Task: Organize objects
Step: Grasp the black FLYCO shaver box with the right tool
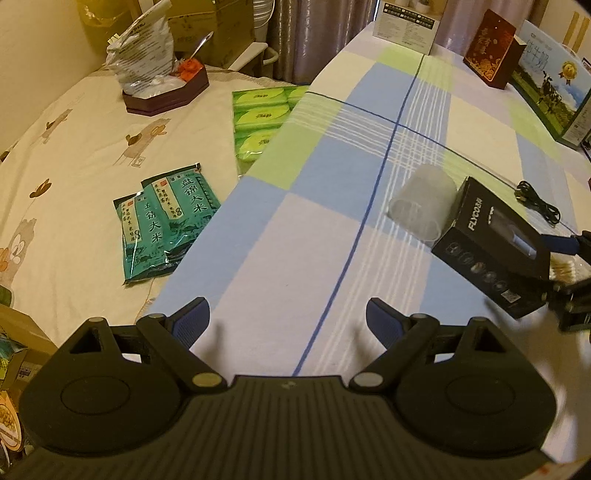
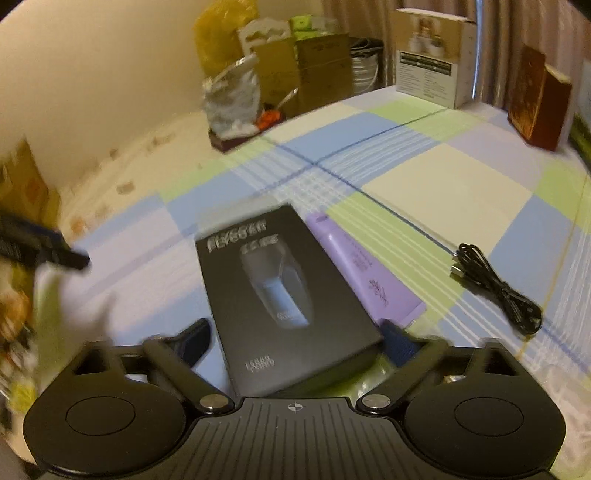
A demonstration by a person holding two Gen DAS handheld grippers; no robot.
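The black shaver box (image 2: pixel 284 299) is the thing in play right now. It's a flat rectangular carton, matte black with a picture of a shaver on the front and pale lettering up top, a bit blurred in the right wrist view. The right gripper (image 2: pixel 295 339) has its two fingers closed in on the box's near end, one on each long side, so I'd call that clamped on. From the left wrist view the box looks lifted and tilted off the checked cloth (image 1: pixel 332 229), over near the right edge of the table.

Right around it: a frosted plastic cup (image 1: pixel 421 206) lying on its side, touching or just beside the box's far end, a purple flat pack (image 2: pixel 365 273) partly under the box, and a coiled black cable (image 2: pixel 498 288) a bit further right.

The left gripper (image 1: pixel 288 317) is spread wide with nothing in it, hanging over the near edge of the table.

Progress-wise, I'd guess it's early to middle. A white box (image 1: pixel 406 22), a red book-like box (image 1: pixel 489 48) and a milk carton box (image 1: pixel 550 92) stand along the far and right edges, which looks tidy-ish. The cup, cable and purple pack look unsorted. Teal rice bags (image 1: pixel 166 225) and green packs (image 1: pixel 258 118) sit on the cream sheet off the left edge.
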